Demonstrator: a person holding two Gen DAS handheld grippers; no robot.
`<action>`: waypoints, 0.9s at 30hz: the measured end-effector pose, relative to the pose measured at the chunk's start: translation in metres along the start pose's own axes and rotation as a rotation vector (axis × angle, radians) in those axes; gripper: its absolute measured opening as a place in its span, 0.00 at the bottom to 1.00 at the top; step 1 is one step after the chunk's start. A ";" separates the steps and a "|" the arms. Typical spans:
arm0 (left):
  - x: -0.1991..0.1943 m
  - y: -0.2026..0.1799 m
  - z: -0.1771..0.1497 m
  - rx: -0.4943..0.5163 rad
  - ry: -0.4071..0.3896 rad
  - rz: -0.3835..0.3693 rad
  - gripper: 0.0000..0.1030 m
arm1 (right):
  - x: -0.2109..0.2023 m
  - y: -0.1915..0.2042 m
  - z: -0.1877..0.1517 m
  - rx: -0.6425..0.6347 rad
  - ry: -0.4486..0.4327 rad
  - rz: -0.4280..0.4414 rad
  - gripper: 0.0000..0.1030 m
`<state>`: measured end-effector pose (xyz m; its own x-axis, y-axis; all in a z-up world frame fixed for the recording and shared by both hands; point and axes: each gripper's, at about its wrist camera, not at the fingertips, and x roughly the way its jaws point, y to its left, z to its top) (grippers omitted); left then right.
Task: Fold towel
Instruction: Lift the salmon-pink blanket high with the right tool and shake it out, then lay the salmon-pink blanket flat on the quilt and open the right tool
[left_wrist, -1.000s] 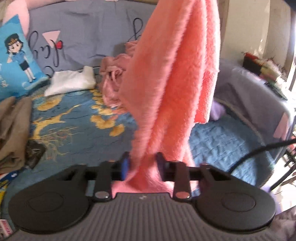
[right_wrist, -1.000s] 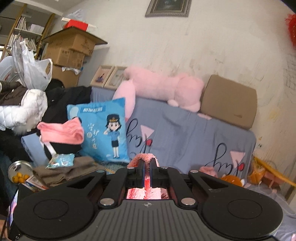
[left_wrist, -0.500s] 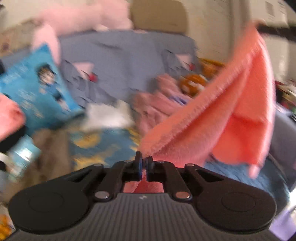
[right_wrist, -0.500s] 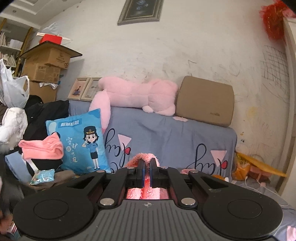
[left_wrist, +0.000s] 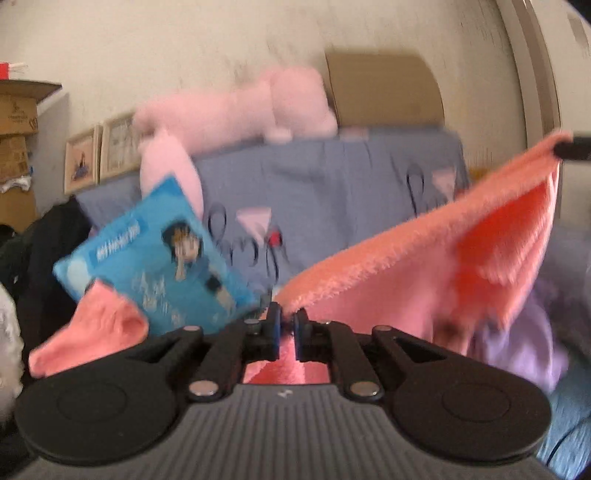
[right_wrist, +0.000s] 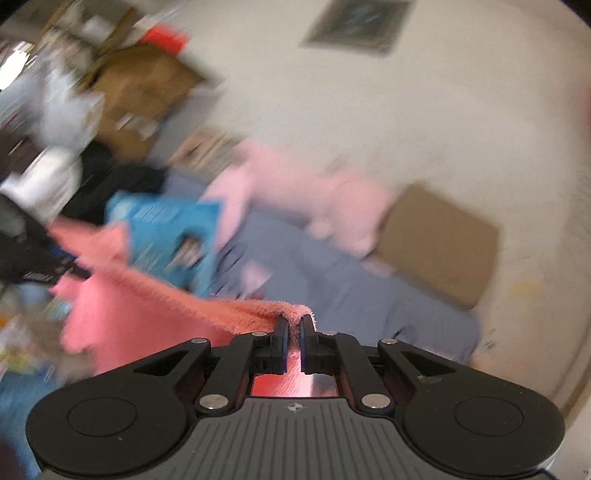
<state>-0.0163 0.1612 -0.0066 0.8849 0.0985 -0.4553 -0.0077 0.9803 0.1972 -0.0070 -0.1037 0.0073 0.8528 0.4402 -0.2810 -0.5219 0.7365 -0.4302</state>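
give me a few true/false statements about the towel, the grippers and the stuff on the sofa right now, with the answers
1. The left gripper is shut on the pink towel. True.
2. The right gripper is open and holds nothing. False: its fingers are closed on a corner of the towel.
3. The towel lies folded flat on the sofa. False: it hangs in the air, spread between the two grippers.
4. A pink plush toy lies along the top of the sofa back. True.
5. The blue cartoon pillow is green with stripes. False: it is blue with a cartoon figure printed on it.
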 end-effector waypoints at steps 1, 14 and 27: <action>0.000 -0.003 -0.007 0.011 0.018 0.006 0.07 | 0.001 0.010 -0.014 -0.026 0.049 0.050 0.06; 0.048 -0.062 -0.181 0.099 0.485 -0.027 0.07 | 0.025 0.108 -0.184 0.158 0.499 0.216 0.07; 0.022 -0.068 -0.157 0.071 0.384 -0.084 0.32 | 0.009 0.069 -0.237 0.580 0.533 0.145 0.37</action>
<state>-0.0697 0.1239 -0.1665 0.6424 0.0880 -0.7613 0.1016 0.9748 0.1985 -0.0391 -0.1706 -0.2285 0.5775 0.3549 -0.7352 -0.4091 0.9051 0.1156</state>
